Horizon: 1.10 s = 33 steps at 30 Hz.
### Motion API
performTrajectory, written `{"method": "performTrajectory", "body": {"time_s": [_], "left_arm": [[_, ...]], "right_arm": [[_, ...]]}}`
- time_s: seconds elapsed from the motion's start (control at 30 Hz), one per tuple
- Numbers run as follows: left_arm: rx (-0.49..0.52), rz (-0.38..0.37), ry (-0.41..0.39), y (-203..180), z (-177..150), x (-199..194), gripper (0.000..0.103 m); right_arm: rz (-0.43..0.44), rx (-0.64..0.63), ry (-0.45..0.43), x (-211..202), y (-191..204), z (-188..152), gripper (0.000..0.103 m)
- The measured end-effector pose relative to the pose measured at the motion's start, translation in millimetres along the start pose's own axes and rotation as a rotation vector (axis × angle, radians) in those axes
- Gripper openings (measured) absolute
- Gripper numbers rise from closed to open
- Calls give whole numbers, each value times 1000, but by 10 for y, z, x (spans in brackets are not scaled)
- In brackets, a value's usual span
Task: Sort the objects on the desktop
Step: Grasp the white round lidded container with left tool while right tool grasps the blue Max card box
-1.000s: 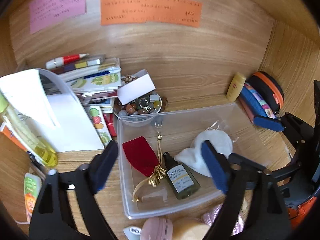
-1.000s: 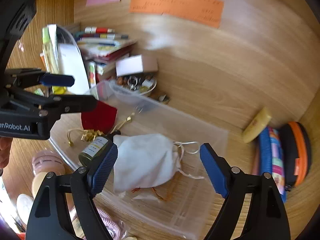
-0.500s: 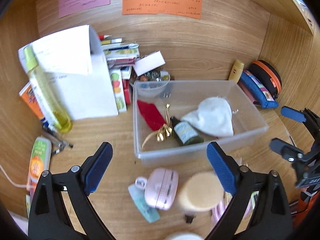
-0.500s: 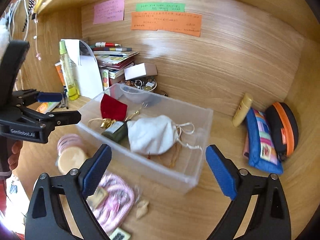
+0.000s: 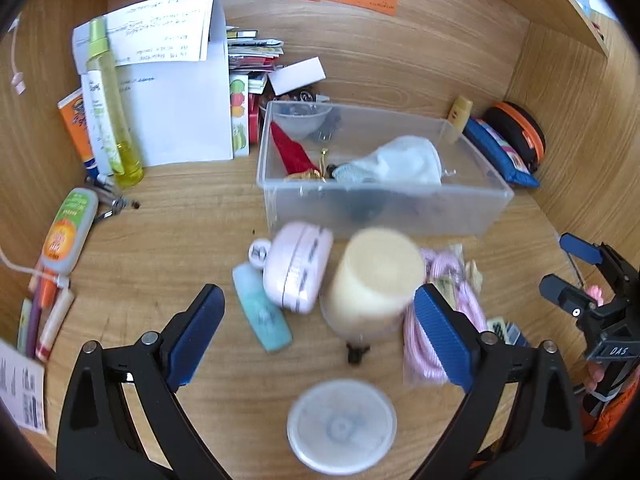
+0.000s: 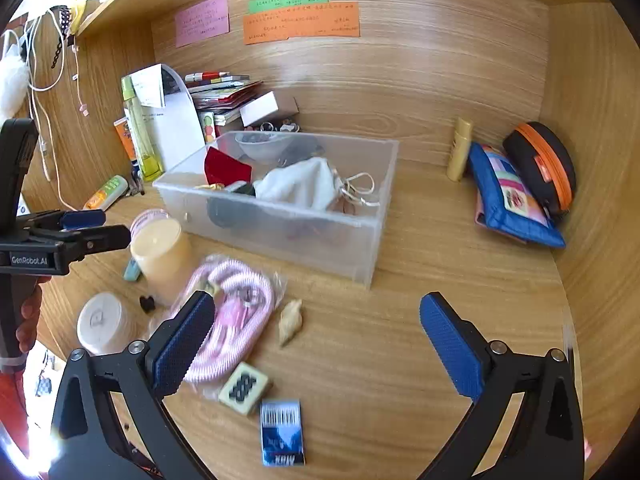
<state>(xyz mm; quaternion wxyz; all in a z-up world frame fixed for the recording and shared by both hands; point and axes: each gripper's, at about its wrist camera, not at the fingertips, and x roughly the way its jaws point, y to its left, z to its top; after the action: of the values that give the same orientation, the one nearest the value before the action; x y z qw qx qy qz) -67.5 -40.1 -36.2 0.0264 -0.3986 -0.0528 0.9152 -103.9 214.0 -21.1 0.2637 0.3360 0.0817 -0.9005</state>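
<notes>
A clear plastic bin (image 5: pixel 384 208) (image 6: pixel 280 232) stands mid-desk and holds a white pouch (image 5: pixel 404 160), a red pouch (image 5: pixel 292 150) and a dark bottle. In front of it lie a yellow jar (image 5: pixel 376 276), a pink case (image 5: pixel 298 268), a teal tube (image 5: pixel 262 312), a white round lid (image 5: pixel 342 426) and a bagged pink cord (image 6: pixel 240 312). My left gripper (image 5: pixel 316 300) hovers open above the jar and case, holding nothing. My right gripper (image 6: pixel 316 304) hangs over bare desk right of the cord; its jaws are opening with nothing between them.
A shell (image 6: pixel 291 320), a patterned tile (image 6: pixel 244 388) and a blue card pack (image 6: pixel 282 434) lie near my right gripper. A blue pouch (image 6: pixel 508 200), a black-orange case (image 6: pixel 544 168) and a yellow tube (image 6: pixel 460 154) sit right. Papers, a yellow-green bottle (image 5: pixel 108 100) and books stand left.
Both grippers have drawn back from over the bin toward the desk's front, bringing the jar, case, cord and lid into view. The right jaws have spread wider.
</notes>
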Motion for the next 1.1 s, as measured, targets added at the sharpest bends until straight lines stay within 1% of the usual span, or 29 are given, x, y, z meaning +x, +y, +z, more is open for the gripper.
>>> {"method": "performTrajectory", "body": {"time_s": [0.13,0.33,0.4,0.43,0.53,0.57,0.67,0.77,0.83,0.9,0.93,1.0,1.07,1.1], "left_arm": [[8,18,1,-54,-179,-40,97],[-13,3,19,-75,-399,-65,97],[-23,-6,31,-77,-464,-55,97],[-29,0,36,-81,-496,-48,97],[-43,67,25,-112,-599,-50,97],[-44,70,24,-123,-633,-53,97],[-49,38,47,-154,-702,-24,97],[-45,44,71,-187,-742,33,97],[-43,56,81,-197,-765,61,97],[-37,49,88,-202,-795,78,97],[-28,55,81,-210,-806,71,97],[-11,68,80,-230,-828,72,97],[0,80,77,-241,-833,74,97],[5,86,77,-241,-827,83,97]], "right_arm": [[-13,9,-10,-79,17,-171,102],[-72,-12,2,-110,130,-427,102],[-73,-28,2,-134,180,-488,102],[-75,-40,0,-152,213,-523,102],[-81,-74,-19,-184,275,-592,102],[-96,-87,-26,-183,302,-608,102],[-127,-124,-28,-149,357,-636,100],[-112,-150,-15,-117,403,-684,100],[-116,-164,-5,-106,420,-715,96],[-112,-175,16,-89,432,-738,93],[-110,-179,23,-85,434,-742,91],[-95,-175,29,-89,412,-745,90],[-76,-166,34,-89,377,-748,85],[-71,-161,39,-80,362,-750,79]]}}
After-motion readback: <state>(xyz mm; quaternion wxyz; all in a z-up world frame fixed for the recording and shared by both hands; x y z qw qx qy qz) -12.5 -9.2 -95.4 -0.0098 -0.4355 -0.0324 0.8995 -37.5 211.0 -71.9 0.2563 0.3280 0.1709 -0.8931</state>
